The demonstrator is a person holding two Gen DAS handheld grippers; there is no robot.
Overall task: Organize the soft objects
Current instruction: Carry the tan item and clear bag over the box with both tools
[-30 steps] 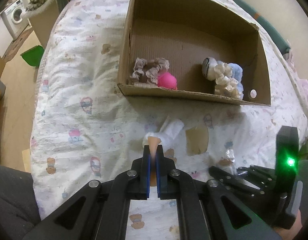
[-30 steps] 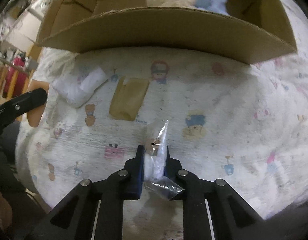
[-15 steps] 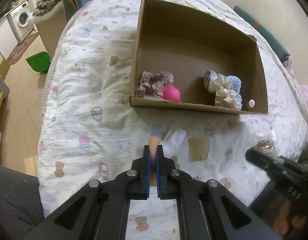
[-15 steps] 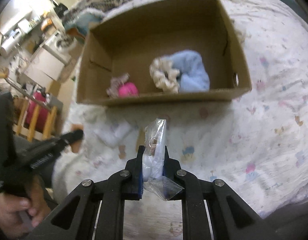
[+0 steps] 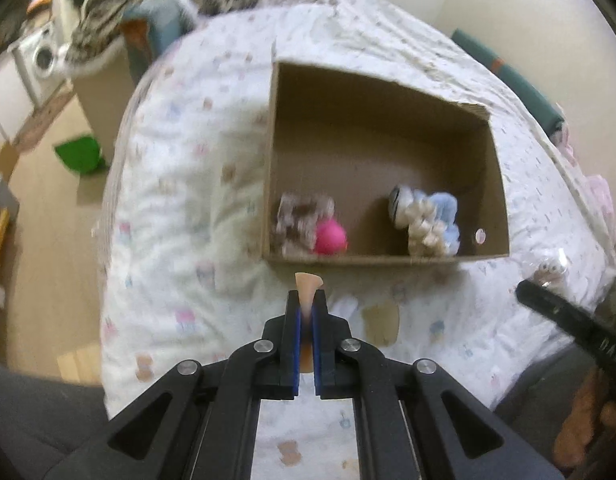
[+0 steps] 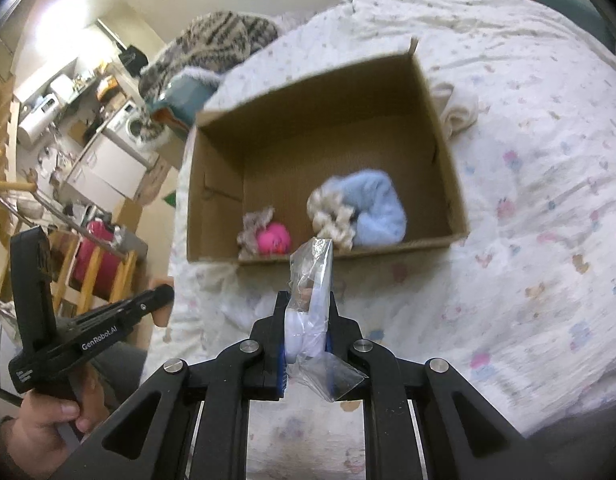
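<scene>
Blurred bed (image 5: 180, 184) under an open box (image 6: 444, 160); inside, blue cloth (image 6: 378, 208), cream scrunchie (image 6: 334, 216), pink ball (image 6: 274, 238), half-hidden brown scrunchie (image 6: 254, 228). Left gripper (image 5: 307, 312) pinching a peach piece (image 5: 307, 284), mostly hidden. Right gripper (image 6: 307, 320) clamping a clear bag (image 6: 312, 284), contents unclear. "GenRobot.AI" readable on the left gripper's arm.

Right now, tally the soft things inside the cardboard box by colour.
Pink ball: 1
Grey-brown scrunchie: 1
Cream scrunchie: 1
Light blue fluffy piece: 1
White-and-dark striped piece: 1
Total: 5, all along the near wall of the cardboard box.
</scene>
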